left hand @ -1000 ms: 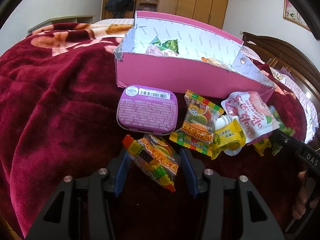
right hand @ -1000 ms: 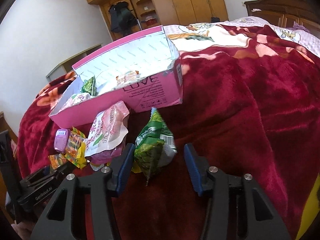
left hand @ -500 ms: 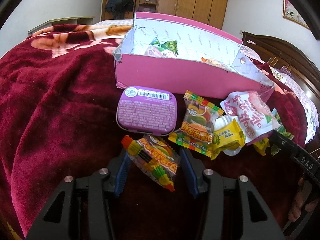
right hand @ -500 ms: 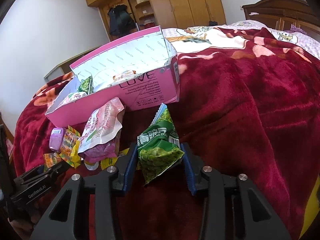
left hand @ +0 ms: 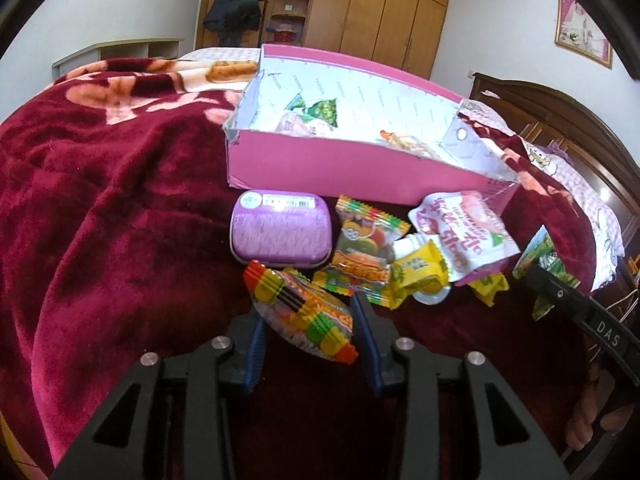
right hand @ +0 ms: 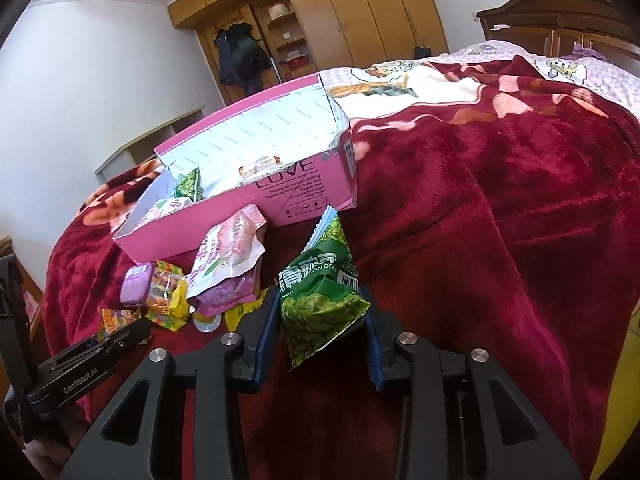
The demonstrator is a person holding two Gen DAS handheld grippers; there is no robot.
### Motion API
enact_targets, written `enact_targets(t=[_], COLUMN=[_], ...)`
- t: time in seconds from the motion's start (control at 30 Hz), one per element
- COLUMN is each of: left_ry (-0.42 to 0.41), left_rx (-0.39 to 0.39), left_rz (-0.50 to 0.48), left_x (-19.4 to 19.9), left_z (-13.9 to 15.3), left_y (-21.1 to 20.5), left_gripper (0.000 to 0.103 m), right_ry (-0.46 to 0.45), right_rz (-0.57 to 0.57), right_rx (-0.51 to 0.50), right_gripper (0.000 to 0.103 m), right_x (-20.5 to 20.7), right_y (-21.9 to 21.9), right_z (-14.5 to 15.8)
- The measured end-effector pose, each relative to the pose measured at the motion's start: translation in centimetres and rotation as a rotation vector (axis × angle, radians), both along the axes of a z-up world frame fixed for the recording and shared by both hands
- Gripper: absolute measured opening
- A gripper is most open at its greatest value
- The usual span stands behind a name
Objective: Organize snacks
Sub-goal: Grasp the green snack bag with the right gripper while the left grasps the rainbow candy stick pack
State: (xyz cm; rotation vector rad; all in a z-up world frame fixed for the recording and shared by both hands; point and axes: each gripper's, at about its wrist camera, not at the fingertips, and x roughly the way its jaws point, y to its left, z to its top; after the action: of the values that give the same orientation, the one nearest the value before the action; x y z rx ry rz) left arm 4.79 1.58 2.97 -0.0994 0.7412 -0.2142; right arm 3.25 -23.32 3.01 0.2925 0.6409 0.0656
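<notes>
Since a second ago both pairs of jaws have narrowed around their packets, and the right gripper (right hand: 322, 322) has crept closer to the green crinkly pea packet (right hand: 320, 296), which now fills the gap between its blue pads. Those jaws are closing, with the packet's sides touching both pads and its lower end seemingly raised off the blanket. The left gripper (left hand: 308, 340) is closing too, on the clear gummy packet with rainbow-striped ends (left hand: 304, 316) lying between its pads; whether the pads press it yet is hard to tell from this angle.

The task looks to be in its early part. The open pink cardboard box with a white printed lining (left hand: 320, 168) sits on the dark red plush blanket (left hand: 112, 220) of the bed and holds only a few things: a green pea packet, a pale pink pouch and an orange-wrapped snack. Just in front of it a heap waits: a purple rounded tin (left hand: 280, 234), a gummy packet (left hand: 362, 256), a yellow sachet (left hand: 418, 276) and a pink-and-white pouch (left hand: 460, 236).
</notes>
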Motion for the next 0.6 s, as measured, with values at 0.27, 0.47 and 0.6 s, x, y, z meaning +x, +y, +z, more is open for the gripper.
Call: enact_targets(t=[0.27,0.47,0.6], left_ry=[-0.039,-0.048,-0.049], left_rx=[-0.016,-0.029,-0.040], left_rz=[-0.018,-0.025,-0.032], left_x=[-1.3,-1.5,-1.5], left_z=[1.5,2.3,2.8], left_y=[-0.1,-0.1,-0.1], left_gripper=[0.041,0.041,0.041], right_ry=[-0.033,-0.049,-0.061], right_rz=[0.025,0.046,0.061], right_rx=[-0.012,-0.021,-0.027], right_gripper=[0.038,0.038,0.038], right_x=[-1.5,-1.9,-2.0], right_y=[0.7,1.2,1.6], right_z=[1.1,1.9,2.7])
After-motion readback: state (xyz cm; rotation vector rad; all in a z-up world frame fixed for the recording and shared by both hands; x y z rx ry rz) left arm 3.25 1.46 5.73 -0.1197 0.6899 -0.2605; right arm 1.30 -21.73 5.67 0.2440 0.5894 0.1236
